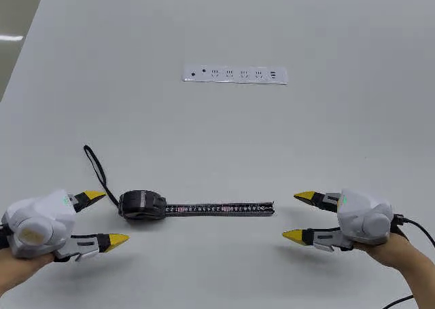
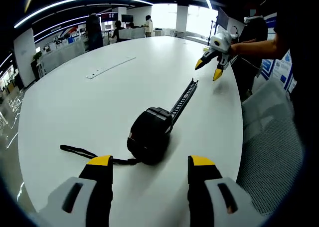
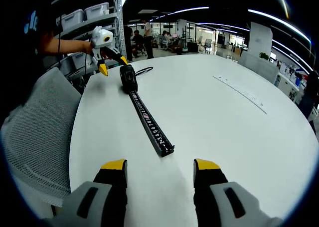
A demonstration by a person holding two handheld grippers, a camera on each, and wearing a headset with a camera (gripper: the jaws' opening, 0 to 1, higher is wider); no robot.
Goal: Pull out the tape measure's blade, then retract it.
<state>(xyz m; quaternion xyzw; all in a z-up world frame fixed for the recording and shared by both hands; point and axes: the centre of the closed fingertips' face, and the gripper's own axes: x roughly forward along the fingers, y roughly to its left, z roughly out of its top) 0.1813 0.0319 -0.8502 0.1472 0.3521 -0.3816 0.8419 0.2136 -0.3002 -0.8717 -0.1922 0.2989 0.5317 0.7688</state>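
Note:
A black tape measure (image 1: 143, 204) lies on the white table (image 1: 224, 132), its blade (image 1: 221, 209) drawn out to the right and lying flat. A black wrist strap (image 1: 97, 168) trails off its left side. My left gripper (image 1: 106, 217) sits just left of the case, open and holding nothing; its own view has the case (image 2: 149, 134) just ahead of the yellow fingertips (image 2: 100, 161). My right gripper (image 1: 300, 216) is open a little right of the blade's end hook (image 1: 272, 207). Its view has the blade (image 3: 149, 122) running away toward the case (image 3: 128, 77).
A white power strip (image 1: 235, 74) lies flat toward the far side of the table. A black cable (image 1: 413, 229) trails from the right gripper. Grey mesh chairs (image 3: 35, 137) stand at the table's near edge. People and shelves are in the office background.

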